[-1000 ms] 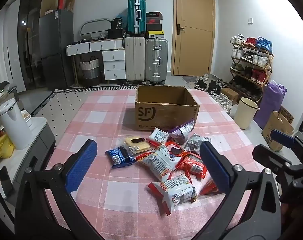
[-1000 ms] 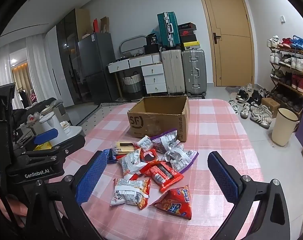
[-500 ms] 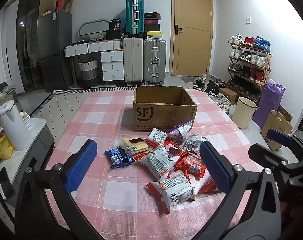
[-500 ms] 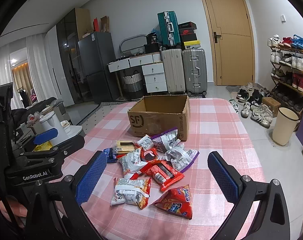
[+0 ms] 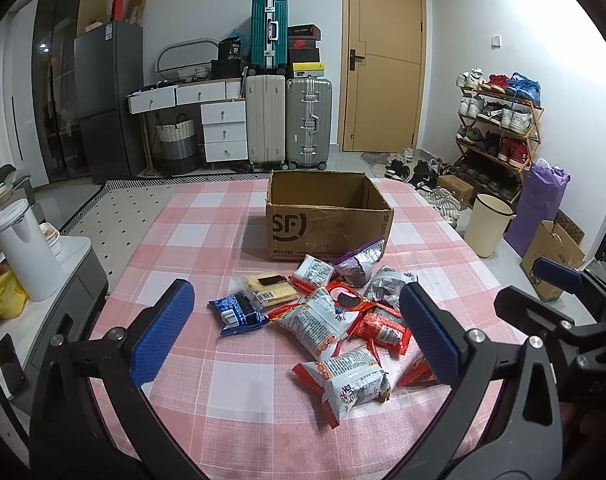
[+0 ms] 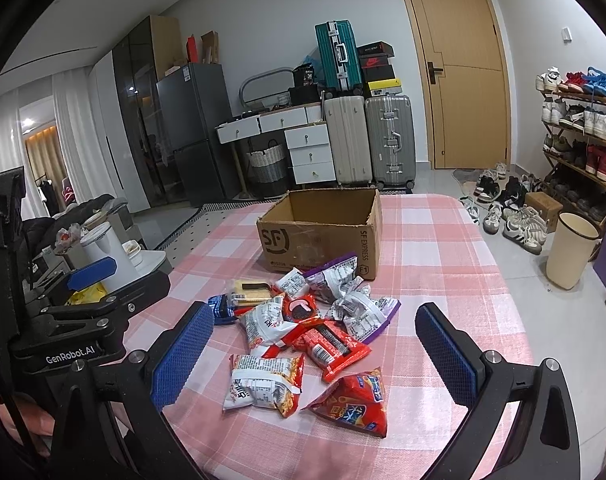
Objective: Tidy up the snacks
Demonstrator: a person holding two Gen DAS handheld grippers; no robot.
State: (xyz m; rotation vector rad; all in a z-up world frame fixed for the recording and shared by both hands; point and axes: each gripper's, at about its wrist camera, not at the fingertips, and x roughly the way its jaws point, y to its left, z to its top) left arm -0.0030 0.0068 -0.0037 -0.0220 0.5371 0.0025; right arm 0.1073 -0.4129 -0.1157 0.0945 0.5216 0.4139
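An open cardboard SF box (image 5: 327,216) (image 6: 321,232) stands mid-table on the pink checked cloth (image 5: 207,232). In front of it lies a pile of several snack packets (image 5: 331,316) (image 6: 303,320): a blue one (image 5: 235,314), a yellow one (image 5: 267,286), a purple one (image 5: 359,258), red-and-white bags (image 6: 263,382) and a red bag (image 6: 353,402) nearest me. My left gripper (image 5: 299,330) hangs open above the pile's near side, holding nothing. My right gripper (image 6: 315,354) is open too, over the nearest bags, with nothing between its fingers.
A white kettle (image 5: 23,248) stands on a low cabinet left of the table. A cream bin (image 5: 487,224), a purple bag and a shoe rack (image 5: 499,120) line the right wall. Suitcases (image 5: 287,120) and drawers stand behind the table.
Both grippers have drifted slightly, so the box and packets sit a little differently in view. Both stay open and the packets have not moved.
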